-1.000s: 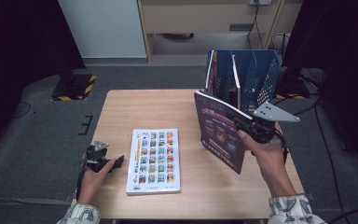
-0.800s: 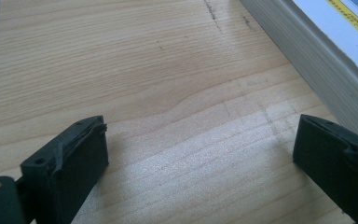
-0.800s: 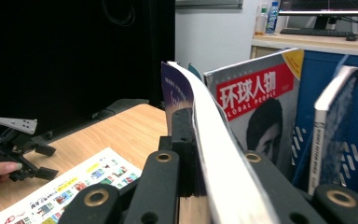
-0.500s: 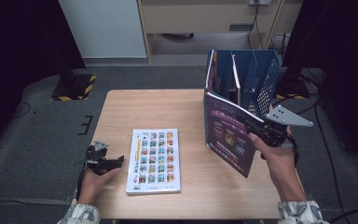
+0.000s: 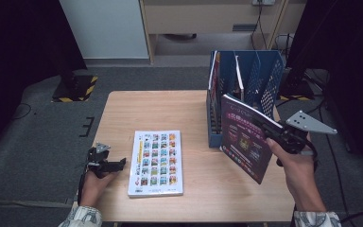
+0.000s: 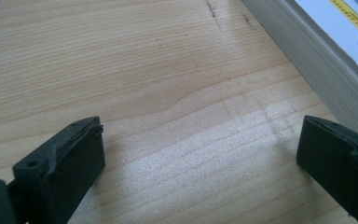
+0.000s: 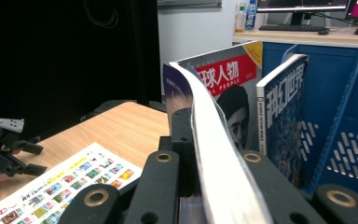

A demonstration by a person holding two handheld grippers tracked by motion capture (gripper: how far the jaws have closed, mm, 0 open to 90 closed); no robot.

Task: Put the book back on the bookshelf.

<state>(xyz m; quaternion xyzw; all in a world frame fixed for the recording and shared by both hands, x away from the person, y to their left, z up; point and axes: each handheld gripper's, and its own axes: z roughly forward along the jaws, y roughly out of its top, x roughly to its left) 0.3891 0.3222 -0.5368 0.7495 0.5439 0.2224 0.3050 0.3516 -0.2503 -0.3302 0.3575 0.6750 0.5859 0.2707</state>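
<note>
In the high view, a thin purple-covered magazine (image 5: 245, 139) is standing tilted in the right half of the frame, its lower edge hanging just above the light wooden surface (image 5: 194, 109). The right claw (image 5: 270, 131), black with a grey three-cornered plate, is gripping it by its right edge, jaws closed on the pages. Just behind it, in the upper right, a blue plastic file rack (image 5: 269, 80) is holding two upright magazines in its slots. At lower centre a thick white book with a grid of small coloured pictures (image 5: 156, 163) is lying flat. The left claw (image 5: 118, 164) is resting at the lower left, near that book's left edge.

In the left gripper view, the two black jaws are standing wide apart at the bottom corners, with bare wood grain between them and nothing held. The thick book's grey page edge (image 6: 307, 51) is crossing the upper right corner, close beside the right-hand jaw; whether they touch I cannot tell.

In the right gripper view, the purple magazine (image 7: 214, 154) is showing edge-on, its pale pages curving up from between the closed jaws at bottom centre. Behind it are showing the rack's magazines: one with a red title band and Chinese characters (image 7: 228, 88), and a dark blue one with white characters (image 7: 282, 112), details the high view is not giving. The left claw (image 7: 32, 158) is showing small at the left edge.
</note>
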